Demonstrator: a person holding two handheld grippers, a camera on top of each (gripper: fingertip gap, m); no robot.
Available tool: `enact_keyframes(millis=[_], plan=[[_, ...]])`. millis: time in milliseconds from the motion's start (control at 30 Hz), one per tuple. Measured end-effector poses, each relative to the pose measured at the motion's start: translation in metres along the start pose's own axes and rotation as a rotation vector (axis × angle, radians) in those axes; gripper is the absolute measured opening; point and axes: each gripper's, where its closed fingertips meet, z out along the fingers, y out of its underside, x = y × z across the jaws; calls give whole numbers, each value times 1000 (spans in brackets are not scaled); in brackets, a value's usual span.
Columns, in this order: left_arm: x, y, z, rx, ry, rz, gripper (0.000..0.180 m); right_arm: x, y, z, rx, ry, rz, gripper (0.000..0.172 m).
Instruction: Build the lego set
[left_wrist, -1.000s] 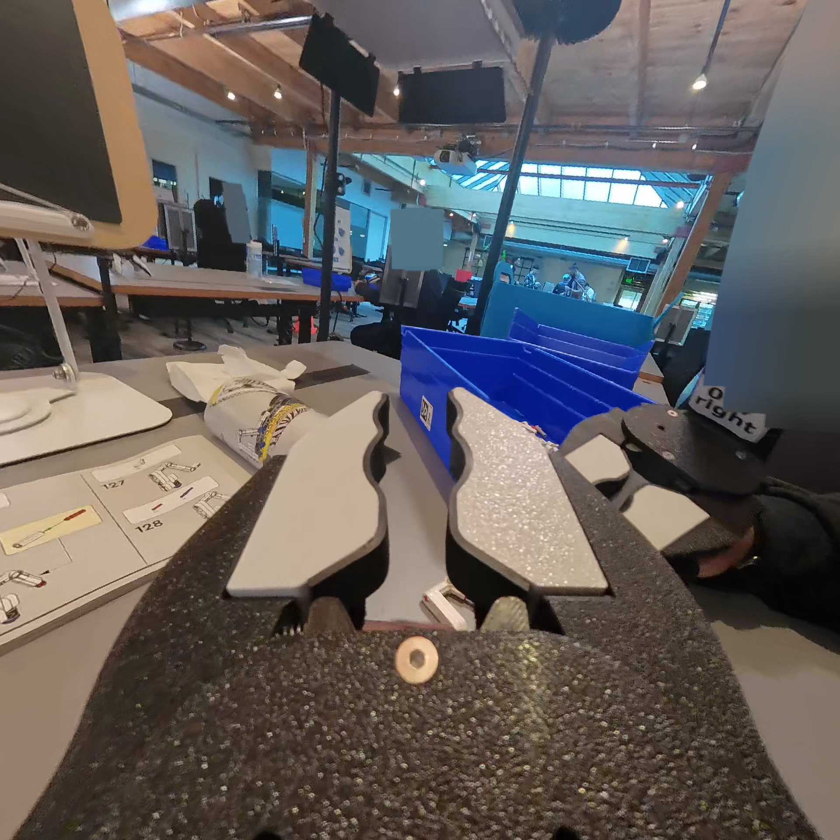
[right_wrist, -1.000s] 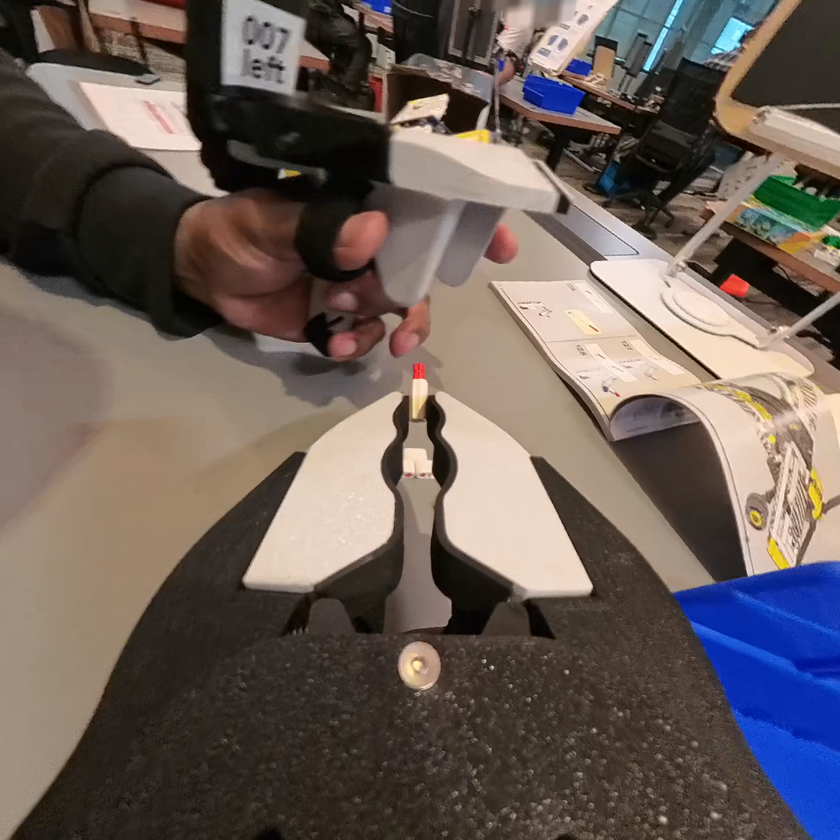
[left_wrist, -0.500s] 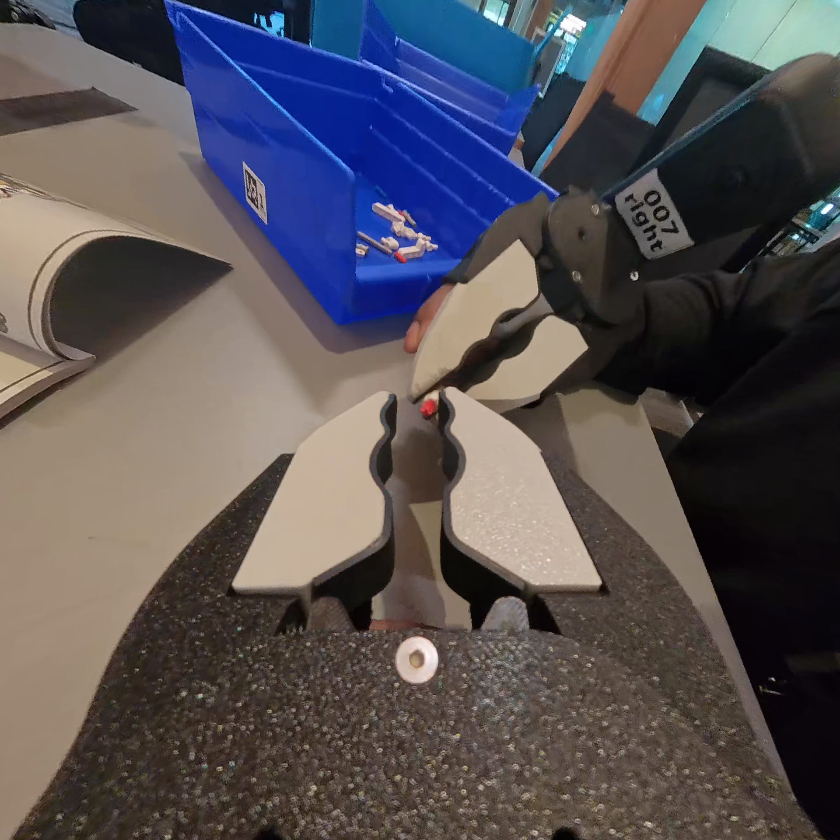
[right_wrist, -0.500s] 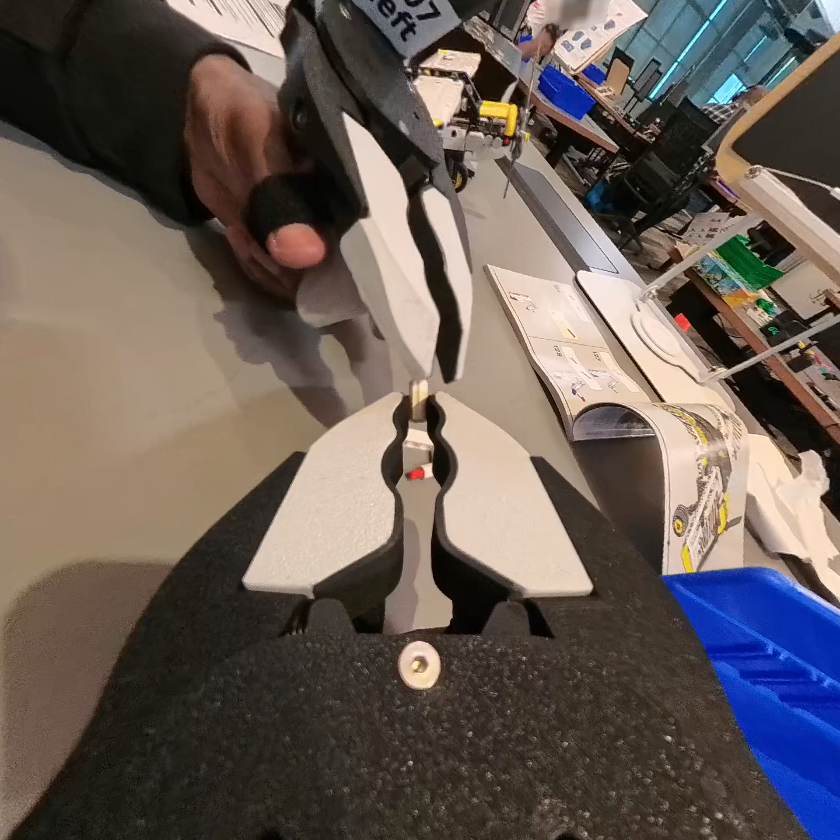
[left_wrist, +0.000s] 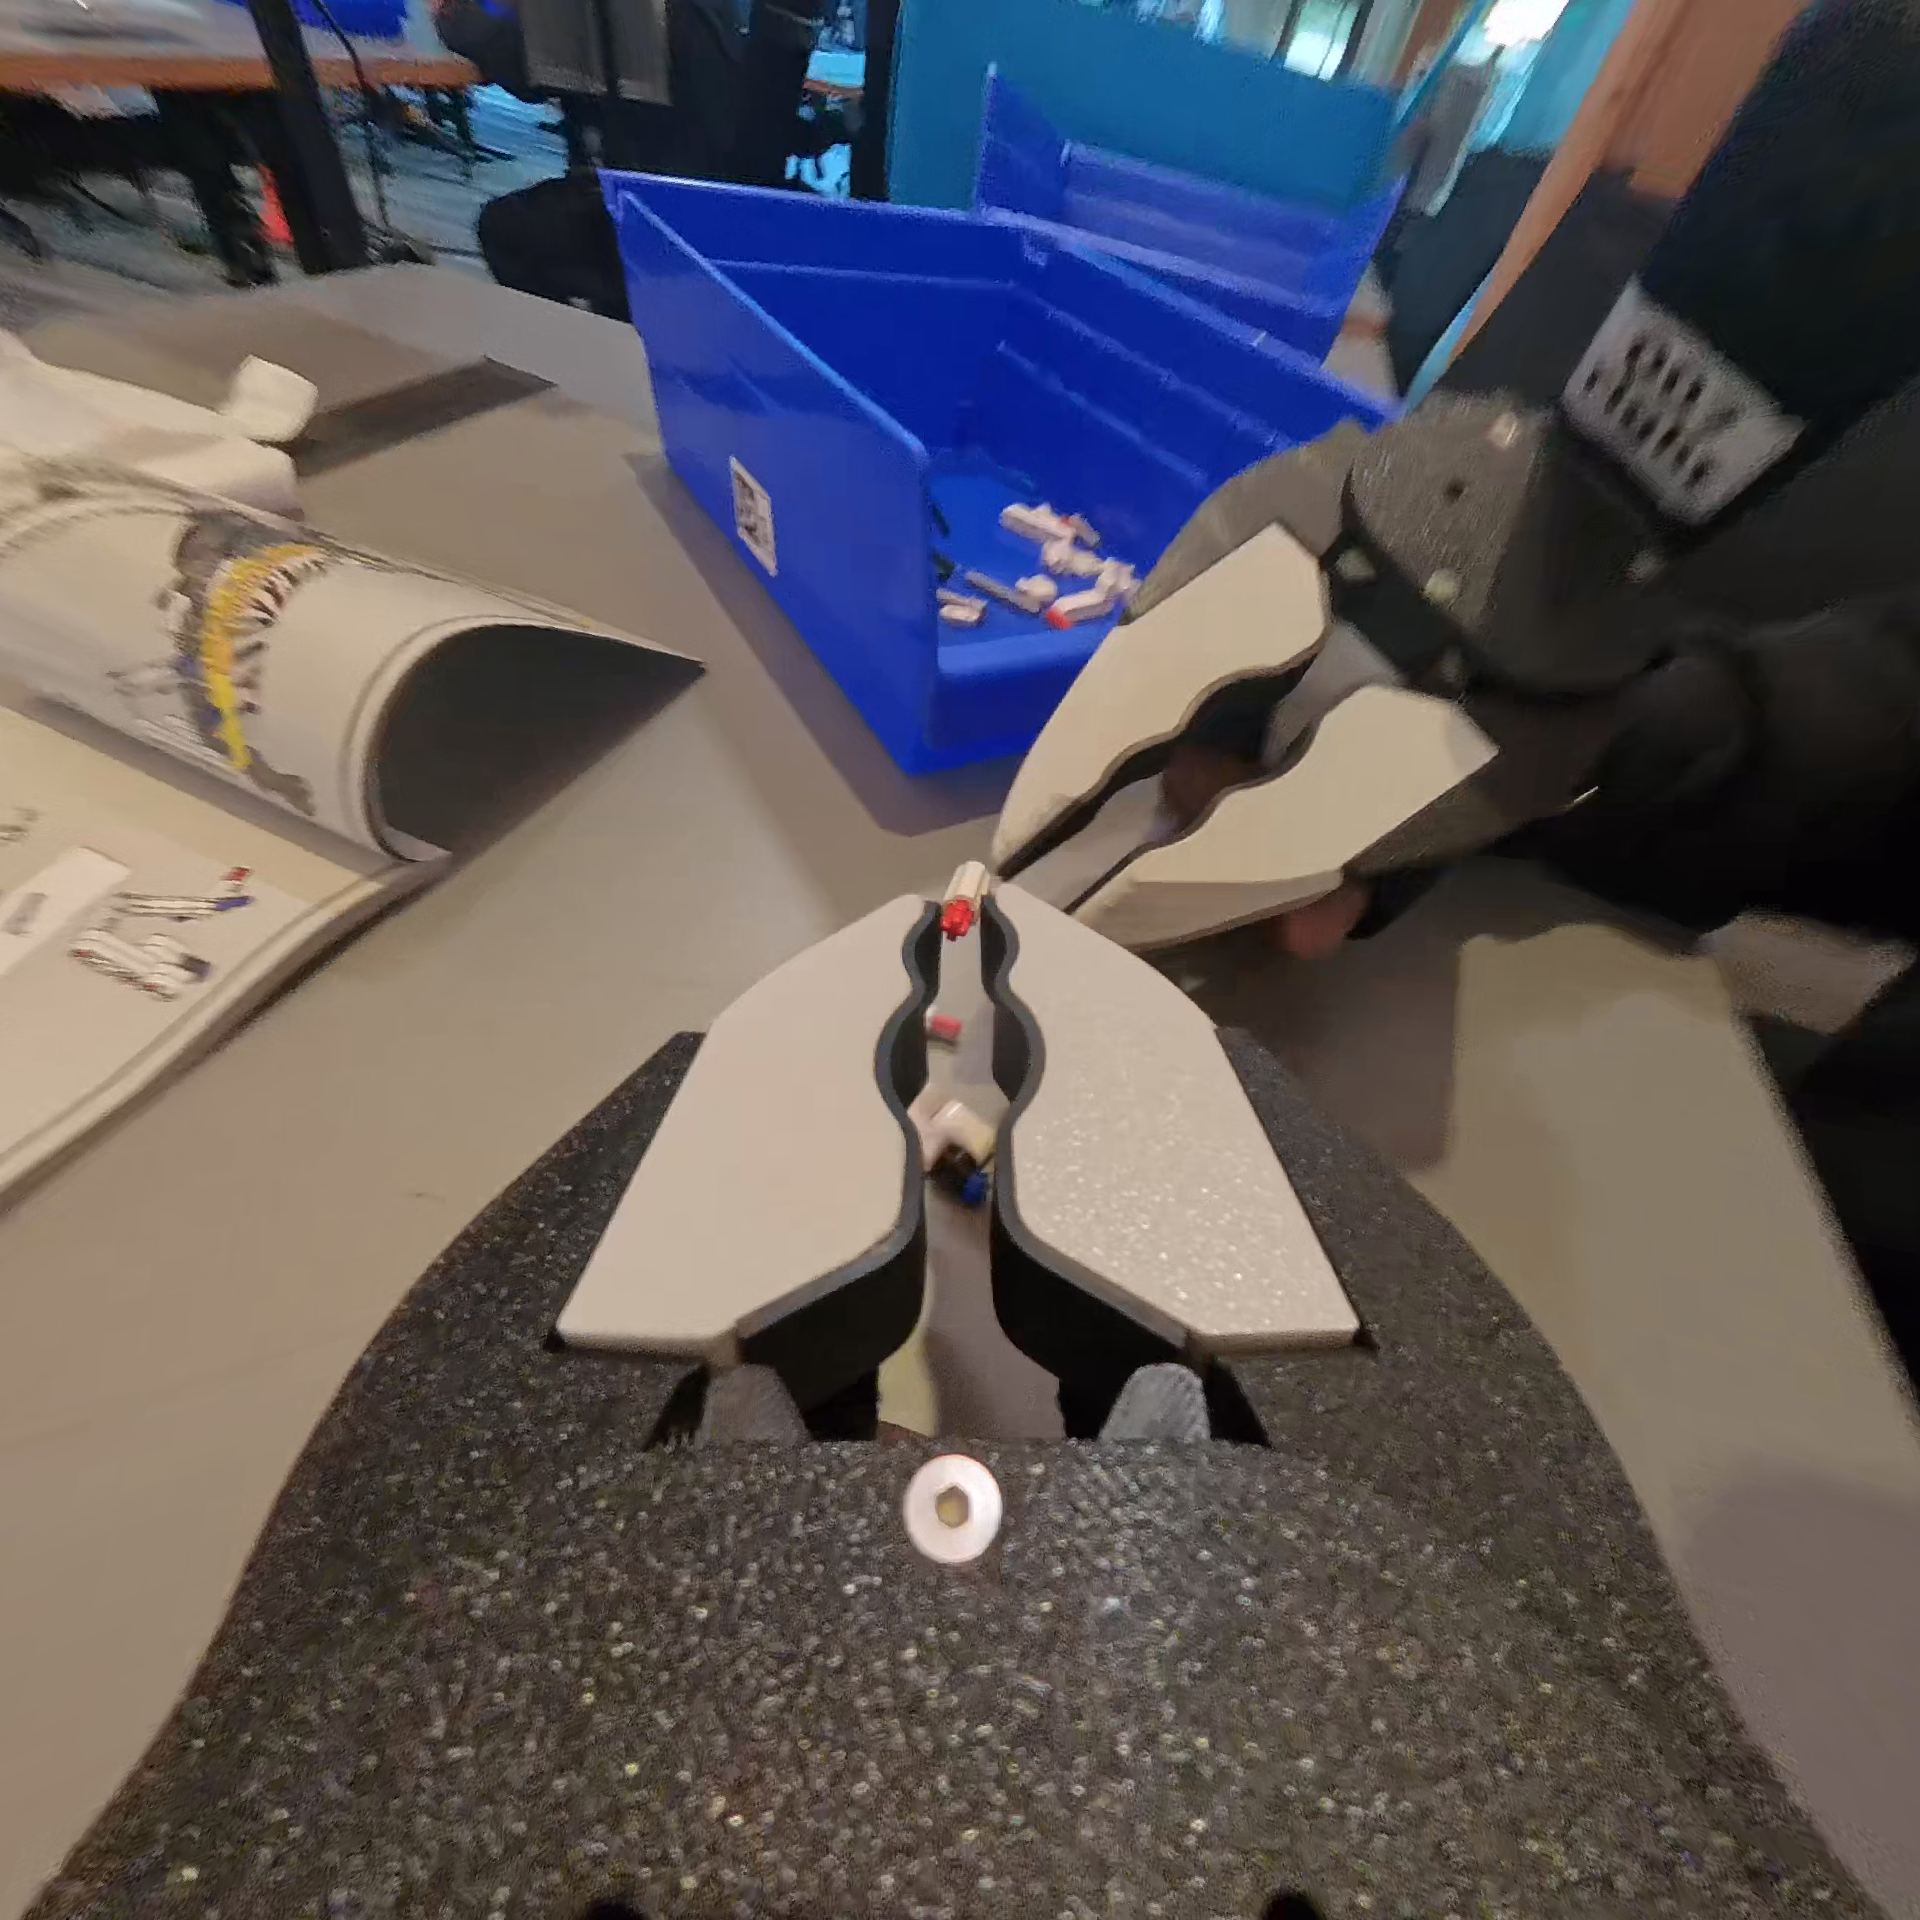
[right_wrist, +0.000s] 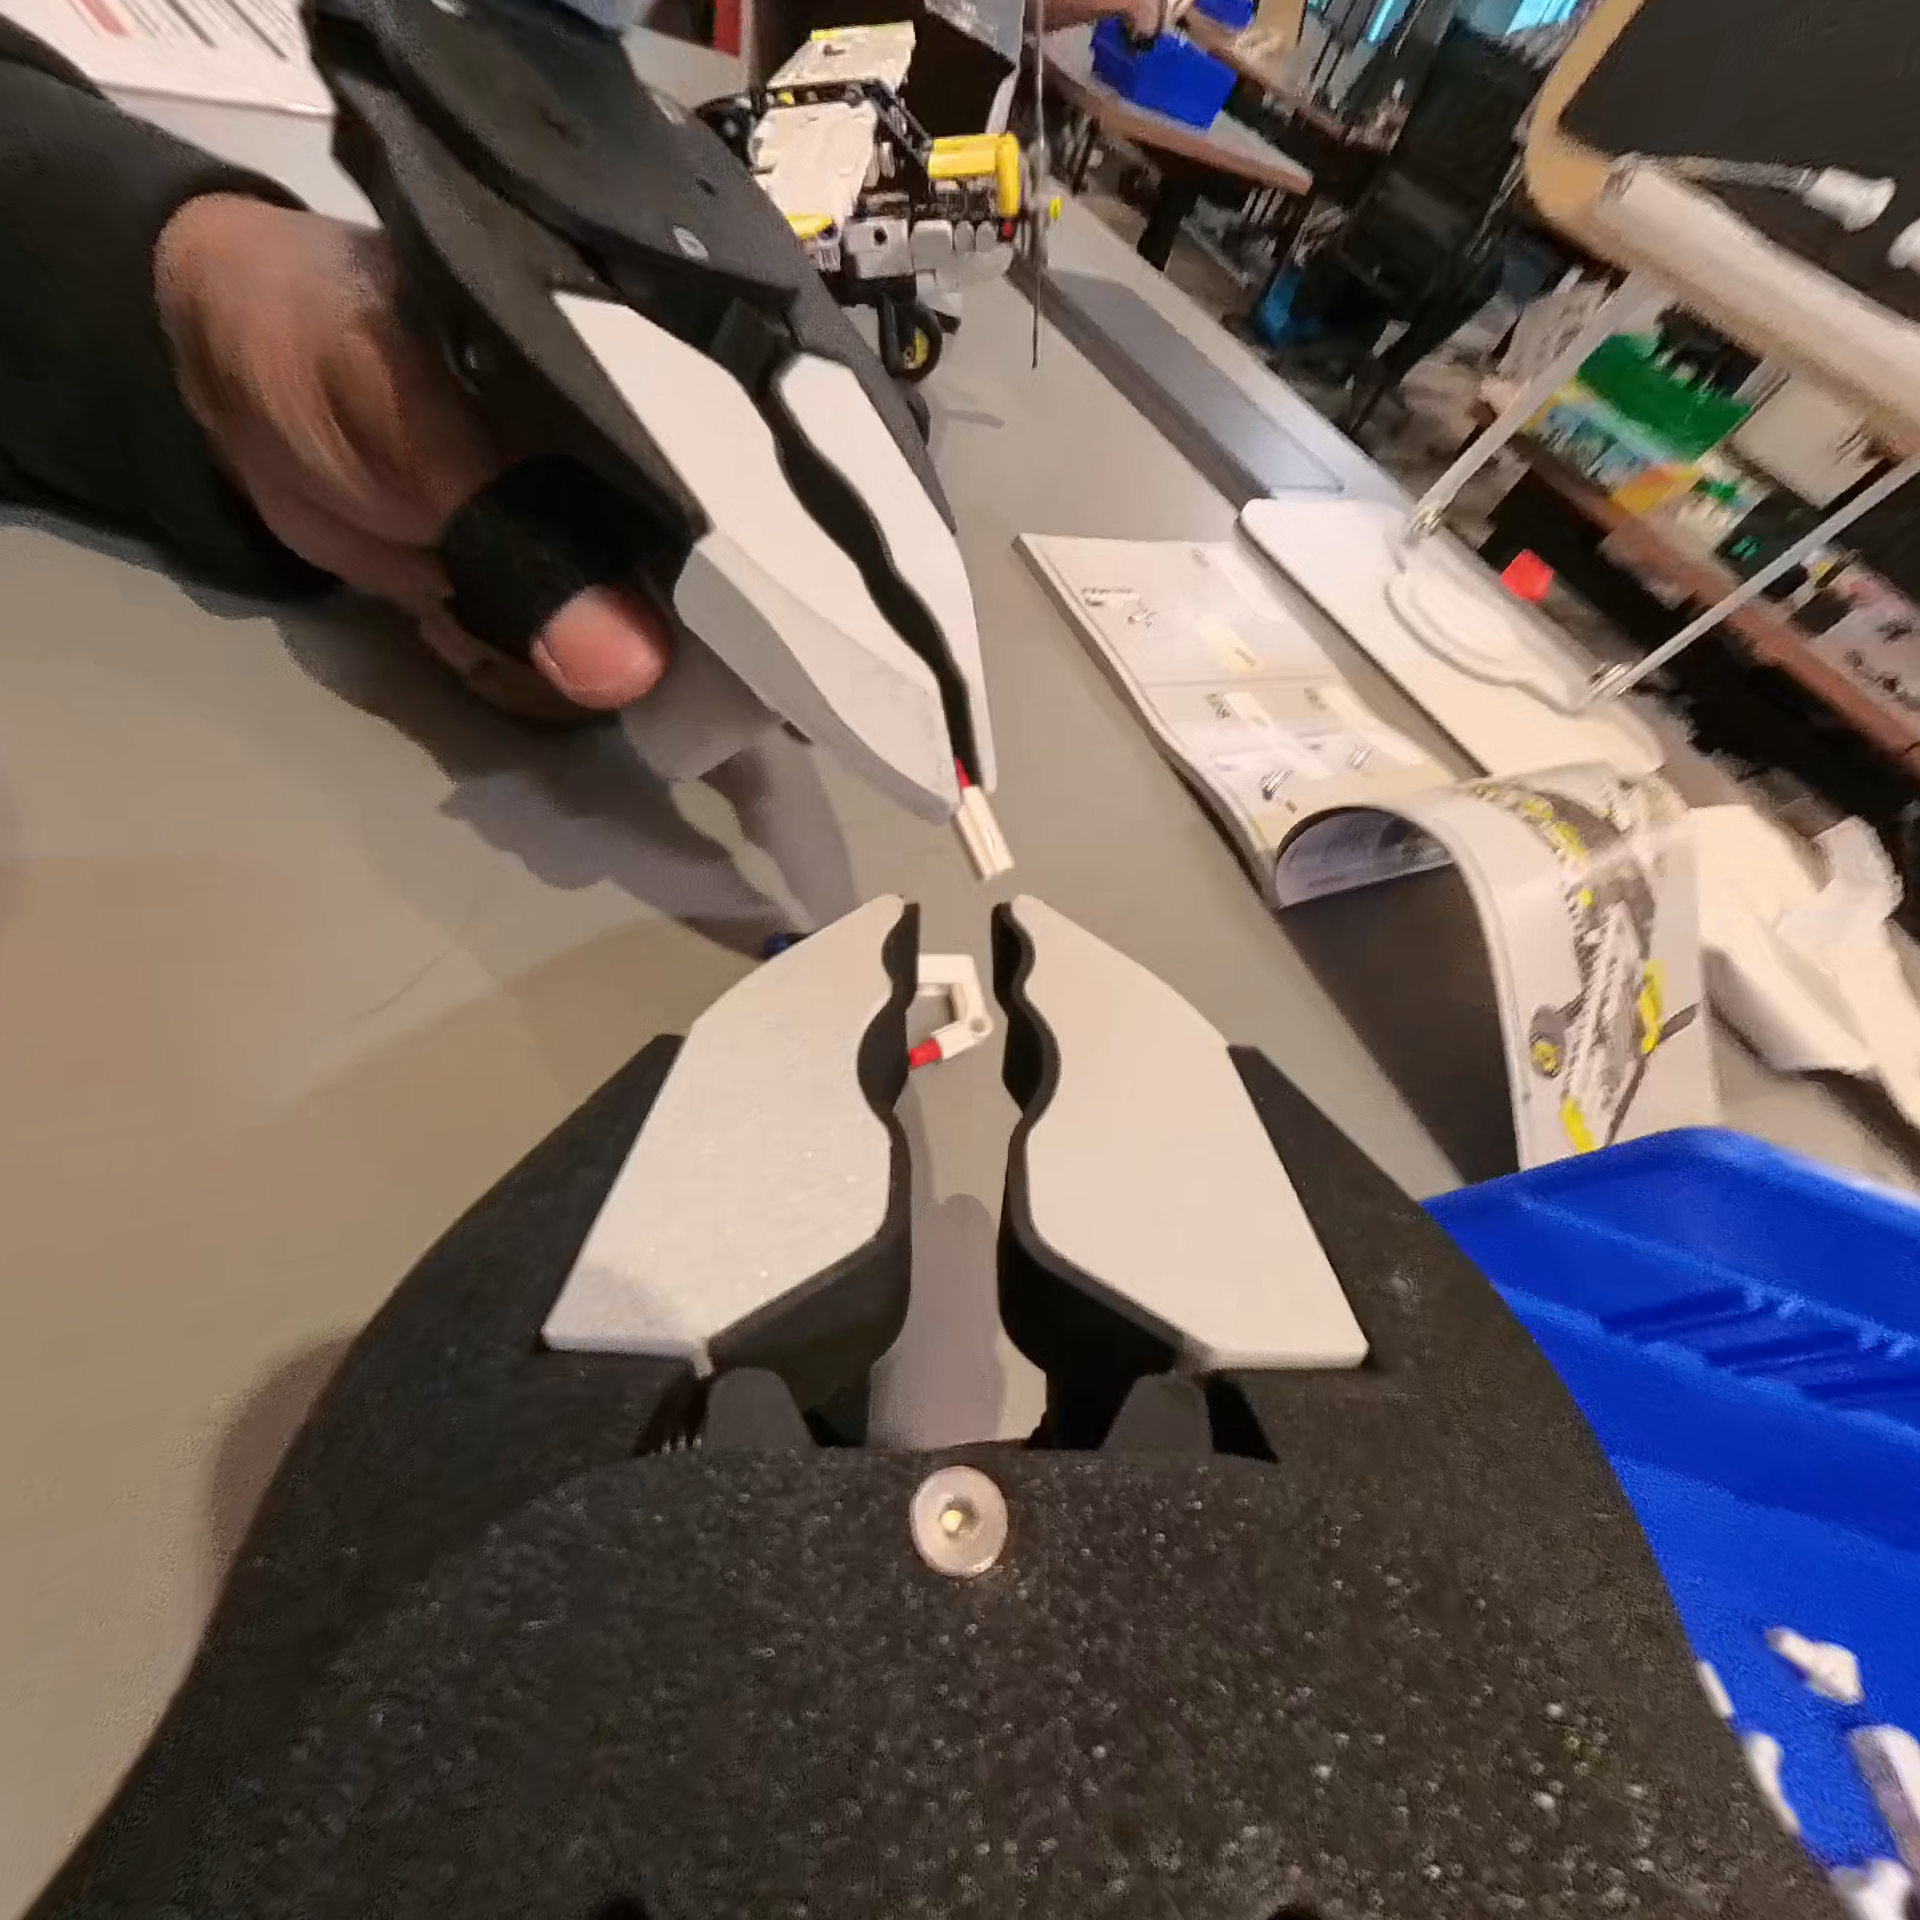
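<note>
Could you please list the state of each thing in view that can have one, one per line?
Left hand-held gripper: shut on the white-and-red piece.
Right hand-held gripper: open, apart from that piece.
White angled piece: lying on the table between the right fingers.
Blue bin: open, small parts inside.
Instruction booklet: open, pages curled.

Grey tabletop (right_wrist: 260, 987), matte, shadowed in places. Behind it an open workshop: wooden-topped desks (right_wrist: 1174, 135) on dark legs, black office chairs (right_wrist: 1423, 156), a teal partition (left_wrist: 1122, 114) at the back. Background blurred. White lamp base (right_wrist: 1455, 623) on the tabletop's far side.
</note>
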Motion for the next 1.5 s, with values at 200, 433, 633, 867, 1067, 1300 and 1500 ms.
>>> enact_keyframes(millis=[200, 433, 633, 867, 1067, 1300, 1500], plan=[[5, 28, 9, -199, -128, 324, 7, -14, 25, 0, -184, -75, 134, 8], [8, 51, 16, -382, -176, 329, 11, -22, 47, -2, -311, -119, 152, 7], [14, 49, 16, -375, -145, 269, 27, -23, 48, -3, -315, -136, 164, 8], [-9, -13, 5, -17, -111, 13, 34, -22, 46, -1, -306, -141, 186, 9], [-45, -7, 22, -131, -174, -57, 48, -9, 51, 9, -352, -88, 209, 12], [-52, 7, 17, -143, -200, -31, 47, -3, 50, 21, -376, -61, 278, 22], [-49, 12, 6, -139, -176, -49, 44, -2, 52, 33, -428, -17, 299, 23]])
